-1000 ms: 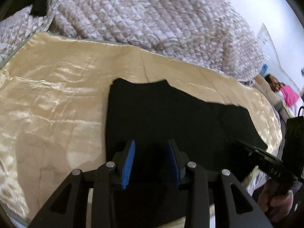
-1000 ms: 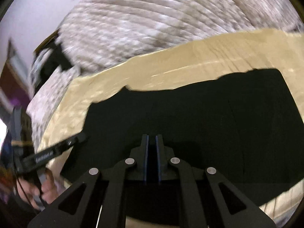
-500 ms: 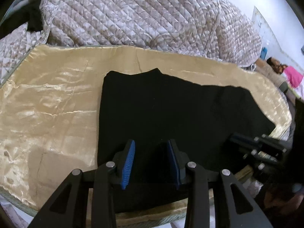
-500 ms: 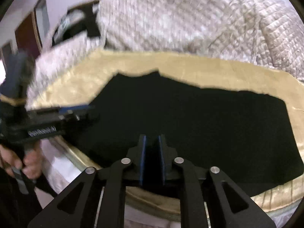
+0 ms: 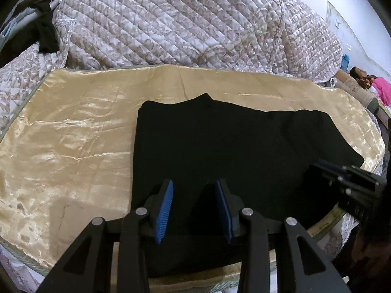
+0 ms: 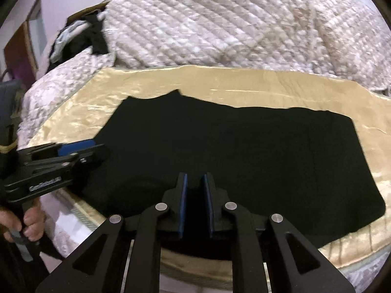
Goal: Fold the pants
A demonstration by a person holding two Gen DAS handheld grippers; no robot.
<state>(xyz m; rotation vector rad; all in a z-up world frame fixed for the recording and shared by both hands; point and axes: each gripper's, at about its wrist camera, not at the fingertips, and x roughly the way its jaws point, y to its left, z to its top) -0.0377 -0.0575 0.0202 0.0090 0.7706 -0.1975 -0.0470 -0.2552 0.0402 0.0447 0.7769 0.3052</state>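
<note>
Left wrist view: black pants (image 5: 232, 151) lie flat across the middle of a shiny gold satin sheet (image 5: 73, 141) on a bed. The left gripper (image 5: 194, 190) hovers at lower centre above the pants' near edge, its blue-padded fingers (image 5: 166, 205) spread wide and empty. A quilted floral blanket (image 5: 183, 22) is heaped across the top of the frame. The right gripper (image 5: 349, 183) enters at the right edge.

Right wrist view: the pants (image 6: 232, 151) fill the centre. The right gripper (image 6: 195, 185) sits at lower centre, fingers (image 6: 182, 202) narrowly parted, holding nothing. The left gripper (image 6: 80, 149) reaches in from the left, over the pants' edge.
</note>
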